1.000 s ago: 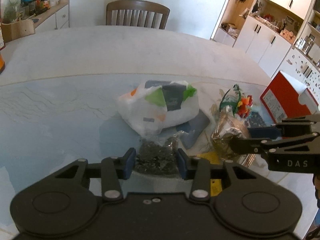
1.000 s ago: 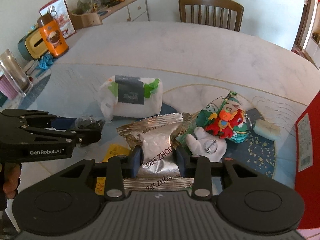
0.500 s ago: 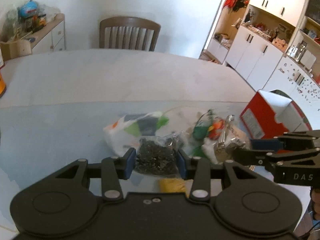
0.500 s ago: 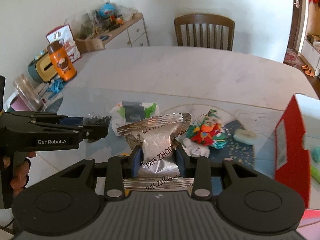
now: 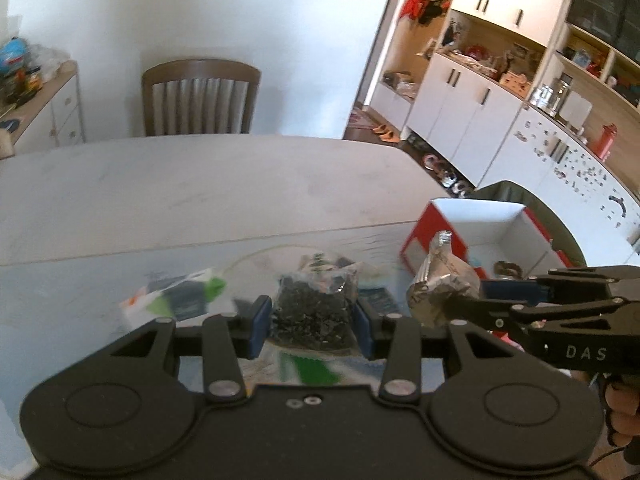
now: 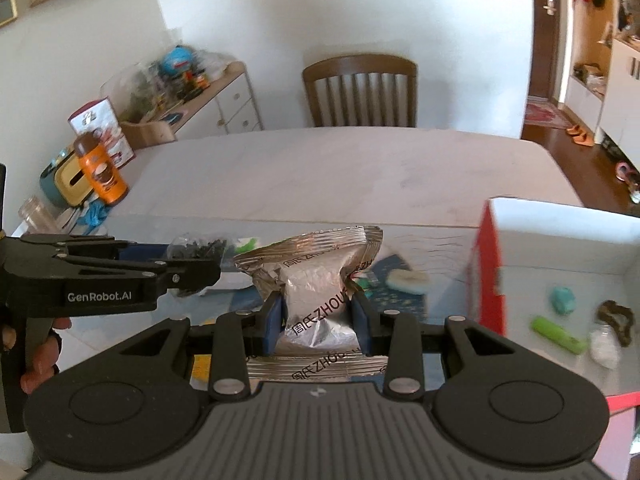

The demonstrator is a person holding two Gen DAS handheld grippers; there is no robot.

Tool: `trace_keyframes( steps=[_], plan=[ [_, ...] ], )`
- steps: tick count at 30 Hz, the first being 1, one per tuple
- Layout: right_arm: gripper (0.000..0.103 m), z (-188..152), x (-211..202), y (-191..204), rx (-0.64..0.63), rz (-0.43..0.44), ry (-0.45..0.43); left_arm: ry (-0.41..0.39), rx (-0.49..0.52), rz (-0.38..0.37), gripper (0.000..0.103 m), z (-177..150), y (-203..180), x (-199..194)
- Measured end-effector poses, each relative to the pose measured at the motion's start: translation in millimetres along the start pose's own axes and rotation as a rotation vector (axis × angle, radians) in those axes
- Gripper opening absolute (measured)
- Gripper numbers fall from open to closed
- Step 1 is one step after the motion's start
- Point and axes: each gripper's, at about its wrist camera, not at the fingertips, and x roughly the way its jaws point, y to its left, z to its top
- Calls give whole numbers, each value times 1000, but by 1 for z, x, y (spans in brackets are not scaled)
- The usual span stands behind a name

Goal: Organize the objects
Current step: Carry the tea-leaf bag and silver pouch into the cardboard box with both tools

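Note:
My left gripper (image 5: pixel 313 322) is shut on a clear bag of dark dried bits (image 5: pixel 314 306), held above the table. My right gripper (image 6: pixel 317 320) is shut on a crinkled silver foil snack bag (image 6: pixel 316 276), also lifted. In the left wrist view the foil bag (image 5: pixel 440 276) hangs just left of the red box (image 5: pixel 480 224). The box (image 6: pixel 560 248), red outside and white inside, stands open at the right and holds several small items, among them a green tube (image 6: pixel 558 334). The left gripper (image 6: pixel 188 270) with its dark bag sits to the left of the foil bag.
On the table below lie a white, green and orange packet (image 5: pixel 180 300), a pale sponge (image 6: pixel 406 280) and a blue patterned mat (image 6: pixel 396 292). An orange bottle (image 6: pixel 102 172) stands at the far left edge. A wooden chair (image 6: pixel 360 92) faces the far side.
Both grippers have risen and swung right with their bags. The red box now shows its open inside, and the objects left on the table look smaller and lower.

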Motion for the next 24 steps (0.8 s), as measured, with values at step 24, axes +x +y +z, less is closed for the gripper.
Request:
trace_keyframes(
  steps=[24],
  plan=[
    [36,-7,-57,-149,120,-89,-67,7,169,-93,43,23,-159,58]
  ],
)
